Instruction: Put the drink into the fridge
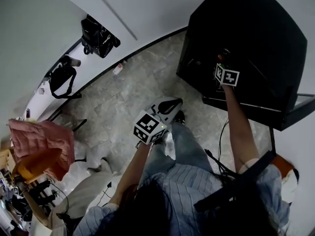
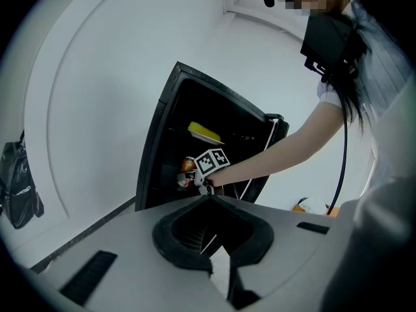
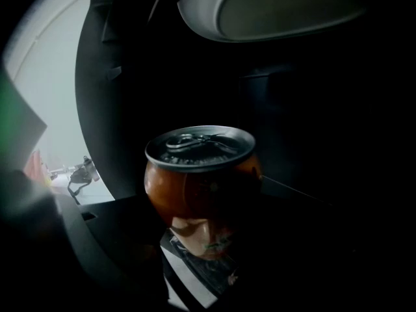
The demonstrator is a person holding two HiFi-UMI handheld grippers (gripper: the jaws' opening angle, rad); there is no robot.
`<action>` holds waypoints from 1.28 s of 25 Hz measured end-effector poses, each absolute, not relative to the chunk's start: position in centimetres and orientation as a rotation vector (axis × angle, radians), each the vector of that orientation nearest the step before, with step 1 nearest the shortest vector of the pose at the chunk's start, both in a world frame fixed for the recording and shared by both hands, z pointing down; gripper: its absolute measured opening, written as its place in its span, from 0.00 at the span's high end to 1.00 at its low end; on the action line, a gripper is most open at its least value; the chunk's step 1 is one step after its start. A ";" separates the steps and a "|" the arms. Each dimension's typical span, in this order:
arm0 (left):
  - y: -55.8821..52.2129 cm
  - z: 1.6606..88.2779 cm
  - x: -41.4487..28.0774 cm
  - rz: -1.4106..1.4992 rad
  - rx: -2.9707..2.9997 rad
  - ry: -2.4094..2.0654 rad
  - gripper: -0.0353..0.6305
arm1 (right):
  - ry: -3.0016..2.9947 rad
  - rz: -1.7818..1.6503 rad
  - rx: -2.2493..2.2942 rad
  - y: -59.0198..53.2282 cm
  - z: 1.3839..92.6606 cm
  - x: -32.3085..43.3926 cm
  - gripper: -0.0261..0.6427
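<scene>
The right gripper [image 1: 223, 63] reaches into the dark opening of the tall black fridge [image 1: 246, 33], the person's bare forearm stretched out behind it. Its jaws are clamped on the short red-orange drink can with a silver pull-tab lid [image 3: 201, 187]. The can stands upright between the fingers with its lid above them, and its lower body sits down in the grip. In the right gripper view the black inner walls of the fridge close in beyond and to the right of the fingers, while pale daylight shows through the opening to their left. Whether the base of the can touches a shelf cannot be made out in the dark.

From the left gripper view, the can shows as a small orange patch just ahead of the right gripper's marker cube [image 2: 213, 160], inside the fridge. A flat yellow object [image 2: 205, 132] lies on a higher level above those fingers.

The left gripper [image 2: 209, 236] hangs well apart from the fridge, over the grey marbled floor [image 1: 123, 92]. Its curved black pads [image 2: 175, 239] are drawn together at the tips with nothing between them, and the fridge stands straight ahead of them.

Far to the left of the left gripper's fingers, a black bag [image 1: 98, 36] hangs against the white wall, and a pink quilted cloth [image 1: 42, 141] lies lower down on that side.
</scene>
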State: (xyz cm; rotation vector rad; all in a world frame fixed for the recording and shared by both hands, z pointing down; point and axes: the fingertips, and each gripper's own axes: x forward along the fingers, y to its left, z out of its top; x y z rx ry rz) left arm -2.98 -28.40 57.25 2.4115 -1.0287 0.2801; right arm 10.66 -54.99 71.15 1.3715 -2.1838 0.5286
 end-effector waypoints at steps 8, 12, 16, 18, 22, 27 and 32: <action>-27.1 57.9 -3.5 0.297 2.388 -1.038 0.93 | -2.168 0.579 1.456 -55.4 71.0 10.6 0.48; -26.2 58.0 -4.1 0.307 2.374 -1.044 0.93 | -2.082 0.642 1.500 -54.5 71.8 11.2 0.48; -25.2 58.2 -4.9 0.316 2.361 -1.056 0.93 | -2.046 0.722 1.490 -52.6 73.1 11.7 0.48; -24.7 58.2 -5.2 0.306 2.352 -1.064 0.93 | -2.054 0.729 1.482 -51.7 73.0 11.7 0.48; -23.5 58.2 -5.8 0.290 2.340 -1.069 0.93 | -2.070 0.783 1.532 -49.6 72.1 12.0 0.49; -21.7 57.9 -6.3 0.276 2.347 -1.050 0.93 | -2.127 0.861 1.536 -45.8 70.5 11.6 0.49; -19.7 57.4 -6.9 0.253 2.360 -1.027 0.93 | -2.211 0.859 1.445 -40.4 68.5 9.8 0.49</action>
